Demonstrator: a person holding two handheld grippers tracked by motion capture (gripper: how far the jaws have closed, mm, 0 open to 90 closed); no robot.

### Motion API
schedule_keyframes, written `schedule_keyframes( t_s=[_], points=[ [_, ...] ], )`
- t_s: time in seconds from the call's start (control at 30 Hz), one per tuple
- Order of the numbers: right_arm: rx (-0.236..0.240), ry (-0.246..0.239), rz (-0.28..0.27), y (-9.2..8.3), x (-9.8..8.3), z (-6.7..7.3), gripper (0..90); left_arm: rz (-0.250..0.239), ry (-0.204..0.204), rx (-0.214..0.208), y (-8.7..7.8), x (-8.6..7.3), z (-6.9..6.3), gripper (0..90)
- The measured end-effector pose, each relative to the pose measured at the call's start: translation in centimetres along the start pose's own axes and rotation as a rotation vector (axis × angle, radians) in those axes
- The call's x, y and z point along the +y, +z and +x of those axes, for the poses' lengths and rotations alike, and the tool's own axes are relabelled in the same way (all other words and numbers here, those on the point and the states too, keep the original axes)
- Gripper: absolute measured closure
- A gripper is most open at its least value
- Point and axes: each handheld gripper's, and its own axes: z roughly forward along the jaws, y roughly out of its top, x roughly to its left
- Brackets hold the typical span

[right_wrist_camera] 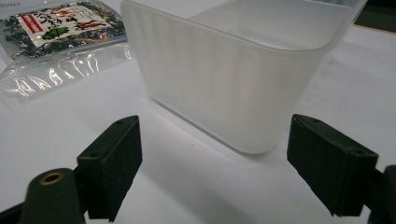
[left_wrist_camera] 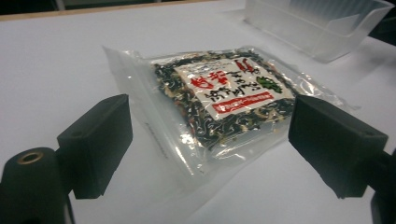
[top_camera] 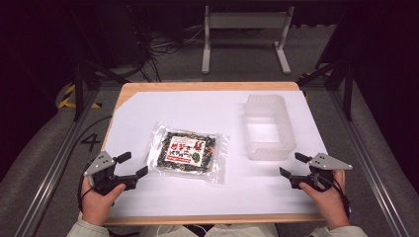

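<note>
High view shows both hands low at the table's near edge: the left gripper [top_camera: 132,164] aims its spread, empty jaws at the clear packet [top_camera: 188,151] lying flat mid-table. Opposite, the right gripper [top_camera: 291,164], jaws likewise apart, points at the translucent bin [top_camera: 267,126] standing beyond it.

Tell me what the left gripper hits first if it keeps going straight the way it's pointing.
Most likely the clear packet of dried food: it lies flat on the table right ahead of the left gripper, whose open jaws frame its near edge. Nothing stands between them.
</note>
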Motion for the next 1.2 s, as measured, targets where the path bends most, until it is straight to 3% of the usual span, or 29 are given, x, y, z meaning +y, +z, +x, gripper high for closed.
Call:
schedule_keyframes(
  t_s=[0.33, 0.57, 0.8, 1.07, 1.2],
  points=[
    [-0.002, -0.003, 0.000, 0.1, 0.0, 0.1, 19.1, -0.020, -0.010, -0.008, 0.5, 1.6, 0.7, 12.8],
    [-0.006, -0.011, -0.003, 0.0, 0.0, 0.2, 19.6, -0.029, -0.042, -0.016, 1.8, 2.1, 1.8, 11.7],
    [0.011, -0.022, 0.009, 0.3, 0.0, 0.2, 22.5, -0.011, -0.067, 0.016, 3.5, 1.6, 3.1, 14.7],
    [0.011, -0.026, 0.004, 0.4, -0.1, 0.3, 19.8, 0.027, -0.092, 0.007, 4.7, 1.1, 3.7, 18.5],
    [0.009, -0.025, 0.013, 0.6, -0.2, 0.2, 14.1, 0.072, -0.094, -0.006, 5.4, 0.7, 3.8, 21.6]
  ],
)
